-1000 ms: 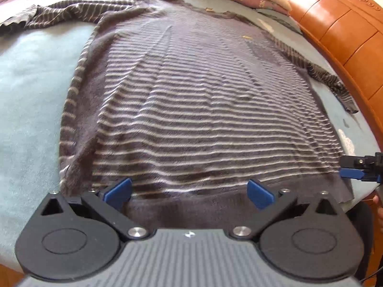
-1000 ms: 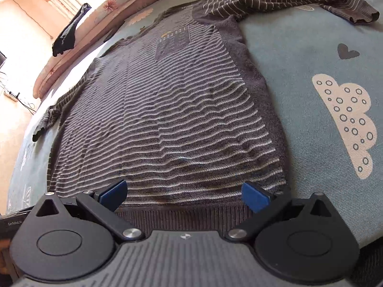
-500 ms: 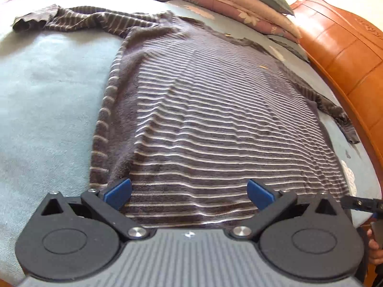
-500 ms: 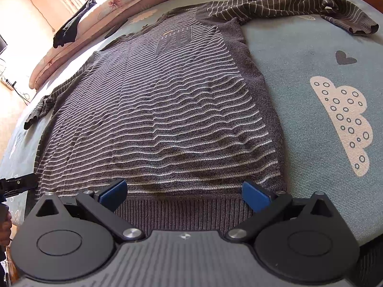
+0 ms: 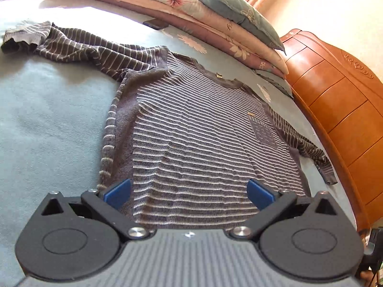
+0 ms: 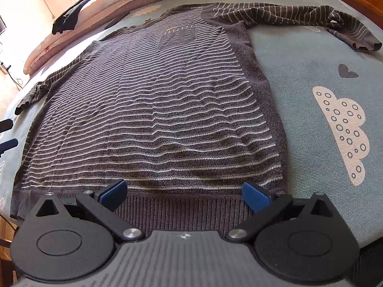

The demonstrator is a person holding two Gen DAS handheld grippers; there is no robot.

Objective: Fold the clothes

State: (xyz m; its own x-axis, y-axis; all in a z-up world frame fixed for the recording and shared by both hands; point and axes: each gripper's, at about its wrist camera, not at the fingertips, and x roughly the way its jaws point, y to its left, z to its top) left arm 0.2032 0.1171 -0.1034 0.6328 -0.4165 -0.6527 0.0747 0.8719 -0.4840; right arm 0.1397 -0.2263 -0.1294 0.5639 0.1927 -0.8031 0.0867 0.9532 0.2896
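Observation:
A grey striped long-sleeved sweater (image 5: 203, 138) (image 6: 153, 110) lies flat and face up on the bed, hem toward me, both sleeves spread outward. My left gripper (image 5: 189, 191) hovers open over the lower left part of the body, nothing between its blue pads. My right gripper (image 6: 183, 195) stands open just above the ribbed hem (image 6: 182, 210) near the right corner, also empty. The left sleeve cuff (image 5: 21, 40) is bunched at the far left. The right sleeve cuff (image 6: 359, 40) lies crumpled at the far right. The left gripper's fingertips (image 6: 7, 134) show at the right wrist view's left edge.
The teal bedsheet (image 6: 311, 71) carries cloud and heart prints. Folded quilts and a pillow (image 5: 227, 12) are stacked along the far side. An orange wooden bed board (image 5: 340, 119) rises on the right. A dark garment (image 6: 74, 12) lies on the quilts.
Both grippers have drawn back and risen from the hem, so more of the sweater, its collar and sleeves show. The left gripper shifted toward the sweater's left side.

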